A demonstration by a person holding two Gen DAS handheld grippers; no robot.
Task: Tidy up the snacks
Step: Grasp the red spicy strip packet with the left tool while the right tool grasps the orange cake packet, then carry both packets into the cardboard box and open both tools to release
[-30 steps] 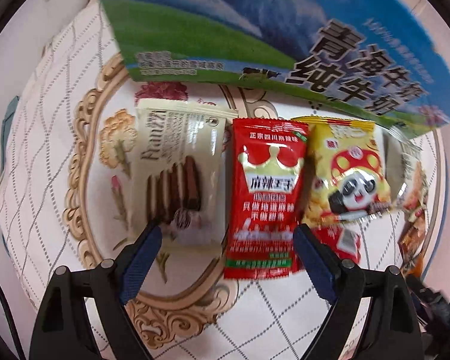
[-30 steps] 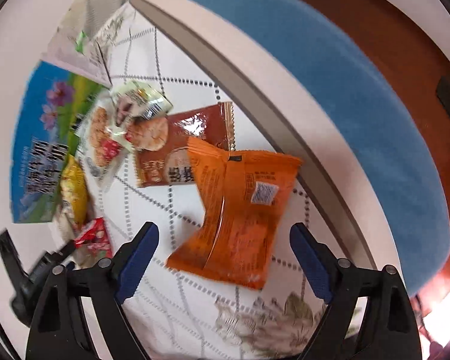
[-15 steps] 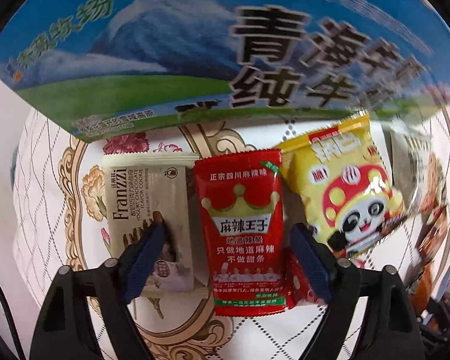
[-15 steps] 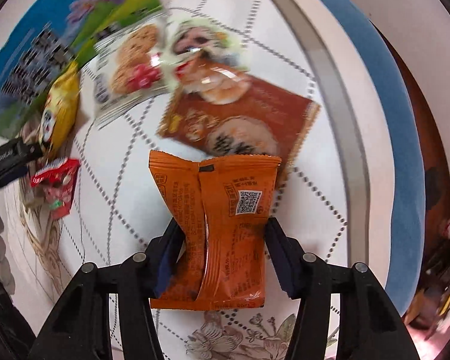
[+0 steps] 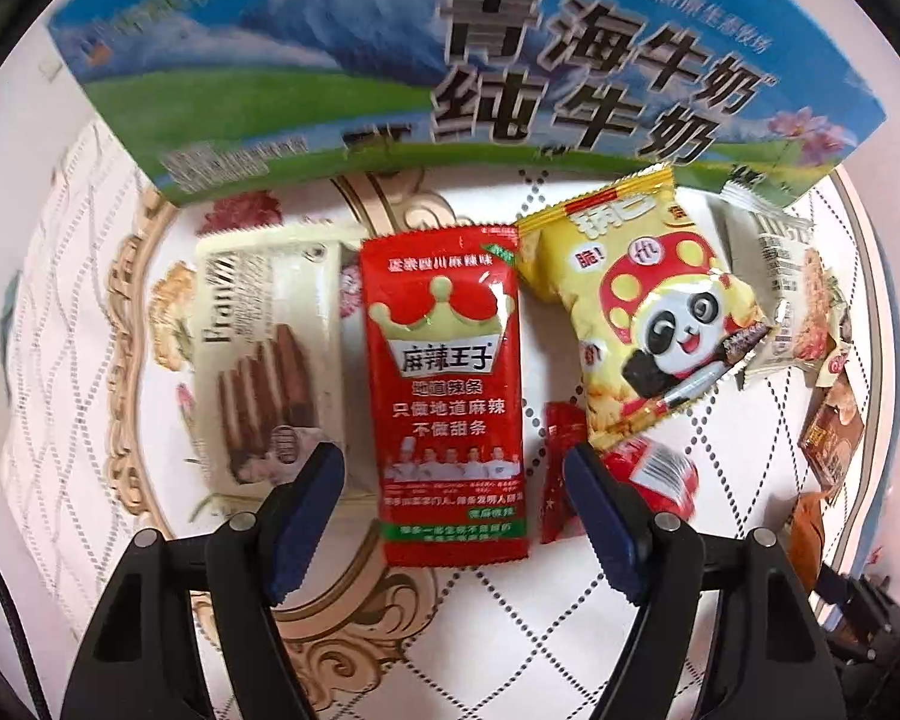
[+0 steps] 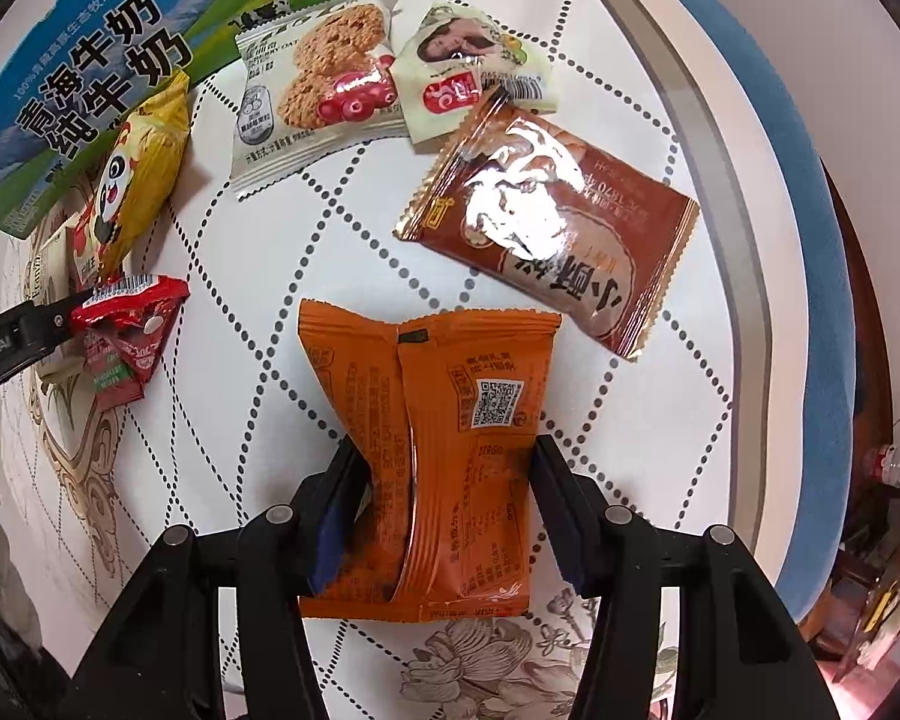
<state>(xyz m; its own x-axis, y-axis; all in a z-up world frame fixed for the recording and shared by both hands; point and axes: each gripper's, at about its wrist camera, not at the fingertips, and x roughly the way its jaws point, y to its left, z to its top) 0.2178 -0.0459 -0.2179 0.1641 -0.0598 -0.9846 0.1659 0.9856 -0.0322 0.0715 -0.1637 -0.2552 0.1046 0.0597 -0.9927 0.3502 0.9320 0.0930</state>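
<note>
In the left wrist view my left gripper (image 5: 453,510) points down at a red spicy-strip packet (image 5: 450,396) that lies between its jaws. The jaws are closing, and a gap shows on each side of the packet. Beside it lie a cream Franzzi cookie packet (image 5: 264,354) on the left and a yellow panda packet (image 5: 648,324) on the right. In the right wrist view my right gripper (image 6: 450,498) is shut on an orange packet (image 6: 450,420), pinching its lower half so that it creases.
A blue-and-green milk carton (image 5: 450,72) lies behind the row of snacks. An oat-cookie packet (image 6: 312,90), a pale packet (image 6: 468,66), a brown packet (image 6: 546,222) and a small crumpled red packet (image 6: 126,336) lie on the patterned tablecloth (image 6: 258,312). The table's rim (image 6: 744,276) curves along the right.
My left gripper has shifted right, so the red packet now sits between its narrowing jaws. My right gripper has shut on the orange packet and rolled, bringing the other snacks further into view.
</note>
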